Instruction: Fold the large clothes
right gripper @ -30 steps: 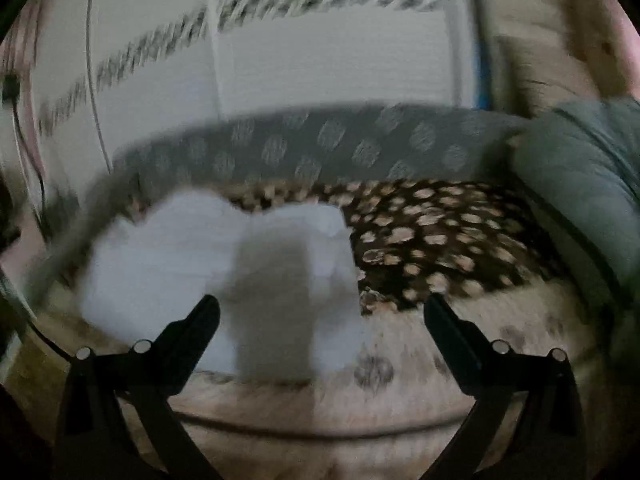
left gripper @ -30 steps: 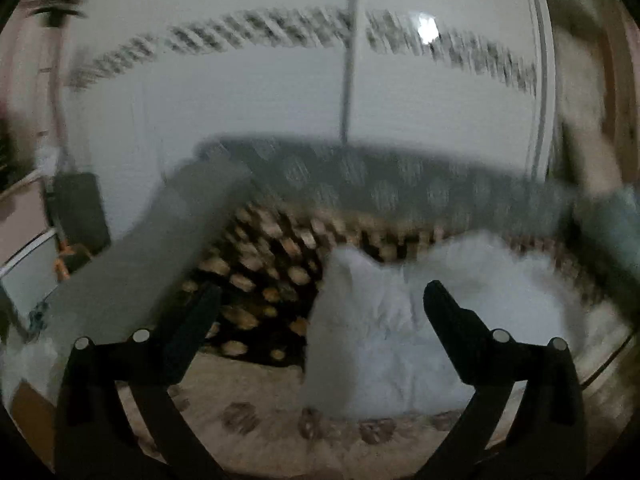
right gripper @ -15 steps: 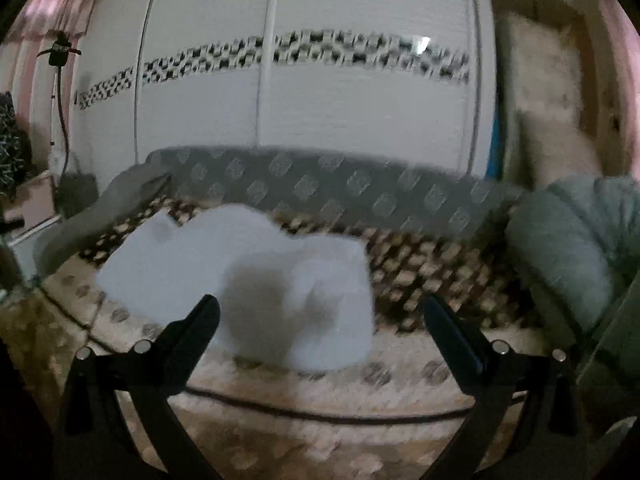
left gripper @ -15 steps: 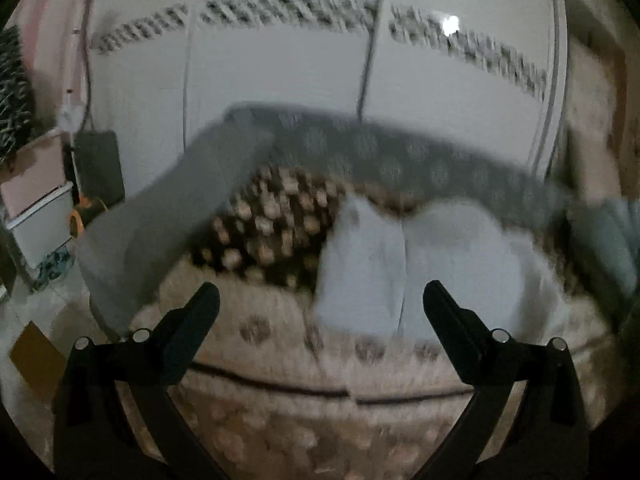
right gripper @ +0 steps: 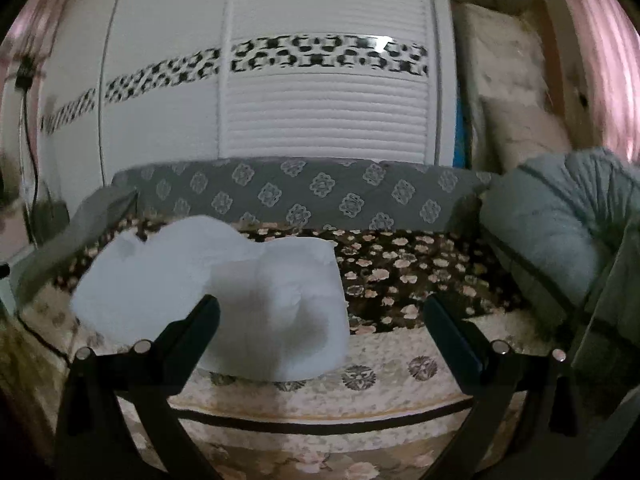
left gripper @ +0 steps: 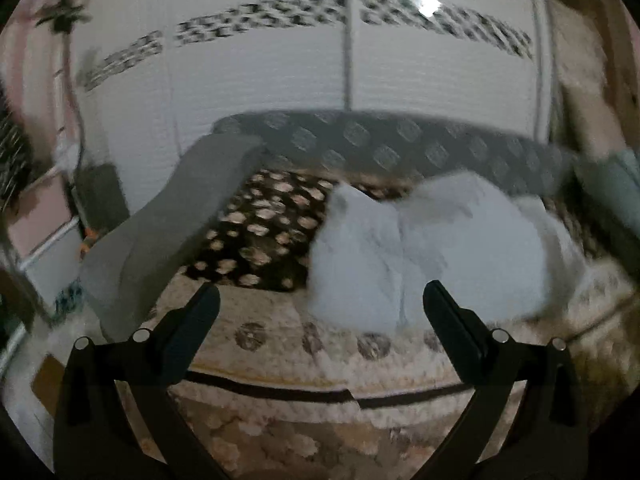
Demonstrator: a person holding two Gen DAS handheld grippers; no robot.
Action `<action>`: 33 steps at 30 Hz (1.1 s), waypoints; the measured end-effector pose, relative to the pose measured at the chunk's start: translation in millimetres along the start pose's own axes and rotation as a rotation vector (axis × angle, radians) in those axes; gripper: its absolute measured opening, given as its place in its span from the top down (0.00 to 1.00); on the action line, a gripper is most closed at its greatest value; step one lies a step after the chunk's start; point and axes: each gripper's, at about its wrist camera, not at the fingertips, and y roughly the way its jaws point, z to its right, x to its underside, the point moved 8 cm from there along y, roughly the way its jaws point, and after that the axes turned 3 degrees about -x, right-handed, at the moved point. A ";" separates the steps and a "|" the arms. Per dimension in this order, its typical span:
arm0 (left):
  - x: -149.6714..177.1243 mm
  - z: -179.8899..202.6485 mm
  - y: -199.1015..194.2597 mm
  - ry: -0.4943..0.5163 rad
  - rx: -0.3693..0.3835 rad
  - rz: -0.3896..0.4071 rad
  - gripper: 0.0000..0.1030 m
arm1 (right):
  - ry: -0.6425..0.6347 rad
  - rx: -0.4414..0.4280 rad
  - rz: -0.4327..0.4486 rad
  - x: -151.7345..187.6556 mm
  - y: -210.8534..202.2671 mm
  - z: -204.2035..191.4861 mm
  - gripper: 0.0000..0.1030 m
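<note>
Left wrist view shows the left tongs [left gripper: 321, 306] held with the jaws wide apart and nothing between them, raised in front of a sofa [left gripper: 400, 144] and clear of the cloth. A white garment [left gripper: 420, 256] is seen lying in a bunched heap on the dark flowered seat cover [left gripper: 256, 224], towards the right of this view and near the front edge of the seat. In the right wrist view the right tongs [right gripper: 321, 306] are likewise spread and empty, and the same white garment [right gripper: 224, 284] is seen left of centre, its lower edge hanging just over the pale fringed throw [right gripper: 360, 360]. A grey-green cushion [right gripper: 560, 232] is propped at the right end, well apart from the garment. The garment appears to have been placed on the seat because that is the flat surface available for folding. Both tongs are probably kept apart and back from the heap so that its outline can be surveyed and an edge or corner chosen. No fold is judged to be finished, since the cloth is rumpled and no straight crease can be made out.
</note>
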 end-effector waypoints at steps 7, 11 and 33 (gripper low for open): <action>2.2 -0.3 1.9 -0.009 -0.003 -0.007 0.03 | 0.011 -0.007 0.007 -1.5 -1.1 -2.5 0.01; 4.6 16.8 0.3 0.066 0.012 0.001 0.03 | -0.006 -0.001 0.004 -1.3 -1.1 -5.9 0.01; 3.7 6.8 -2.7 0.031 -0.013 0.021 0.03 | 0.051 0.021 -0.013 0.2 -1.0 8.5 0.01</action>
